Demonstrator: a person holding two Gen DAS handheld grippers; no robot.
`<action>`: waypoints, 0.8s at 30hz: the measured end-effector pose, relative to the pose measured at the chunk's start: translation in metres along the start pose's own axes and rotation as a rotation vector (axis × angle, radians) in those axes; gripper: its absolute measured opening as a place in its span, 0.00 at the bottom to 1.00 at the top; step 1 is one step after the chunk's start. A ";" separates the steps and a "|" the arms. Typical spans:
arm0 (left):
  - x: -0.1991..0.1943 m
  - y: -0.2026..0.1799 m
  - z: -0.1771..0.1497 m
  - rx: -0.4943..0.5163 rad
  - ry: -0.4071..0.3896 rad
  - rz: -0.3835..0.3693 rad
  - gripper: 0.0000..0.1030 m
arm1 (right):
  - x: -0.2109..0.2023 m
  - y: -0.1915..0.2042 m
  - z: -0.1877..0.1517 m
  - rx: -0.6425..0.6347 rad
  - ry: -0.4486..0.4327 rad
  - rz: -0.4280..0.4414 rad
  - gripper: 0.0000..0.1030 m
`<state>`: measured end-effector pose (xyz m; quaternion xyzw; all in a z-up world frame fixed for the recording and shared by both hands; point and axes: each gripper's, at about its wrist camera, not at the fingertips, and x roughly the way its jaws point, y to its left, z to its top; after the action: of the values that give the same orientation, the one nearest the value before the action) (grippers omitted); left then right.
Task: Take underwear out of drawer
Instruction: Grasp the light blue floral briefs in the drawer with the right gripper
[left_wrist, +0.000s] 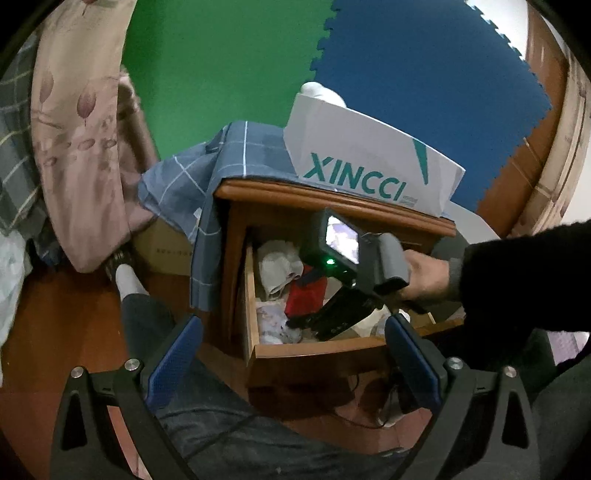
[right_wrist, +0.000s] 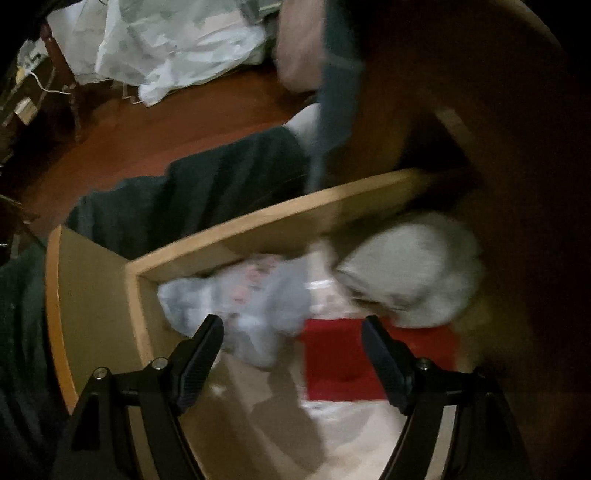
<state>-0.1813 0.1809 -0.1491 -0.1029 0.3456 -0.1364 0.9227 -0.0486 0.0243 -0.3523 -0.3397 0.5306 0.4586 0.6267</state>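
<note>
Directly beneath the spread right gripper (right_wrist: 293, 332) lies pale underwear (right_wrist: 255, 314).

Glossy wooden drawer (left_wrist: 314, 350) — soft cloth underwear (right_wrist: 243, 306) inside

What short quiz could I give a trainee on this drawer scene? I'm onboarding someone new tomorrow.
1. True or false: the wooden pull-out drawer stands open.
2. Which gripper is down inside the drawer: the left gripper or the right gripper?
3. Multiple choice: the flat red fabric item lies A) on the floor, B) in the drawer beside the pale blue-grey crumpled cloth, C) on the cabinet top.

Key: 1 true; 2 right, with jaws open and nothing gripped; 3 B.
</note>
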 end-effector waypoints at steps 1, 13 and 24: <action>0.002 0.003 -0.001 -0.017 0.005 -0.006 0.95 | 0.005 0.001 0.002 -0.002 0.012 0.006 0.76; 0.004 0.014 -0.010 -0.086 0.028 0.027 0.95 | 0.058 -0.001 0.016 0.001 0.117 0.111 0.65; 0.008 -0.002 -0.004 -0.076 0.022 0.032 0.94 | -0.055 -0.006 -0.035 0.109 -0.147 -0.011 0.28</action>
<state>-0.1785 0.1764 -0.1564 -0.1305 0.3621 -0.1094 0.9165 -0.0561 -0.0221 -0.3063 -0.2735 0.5054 0.4493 0.6840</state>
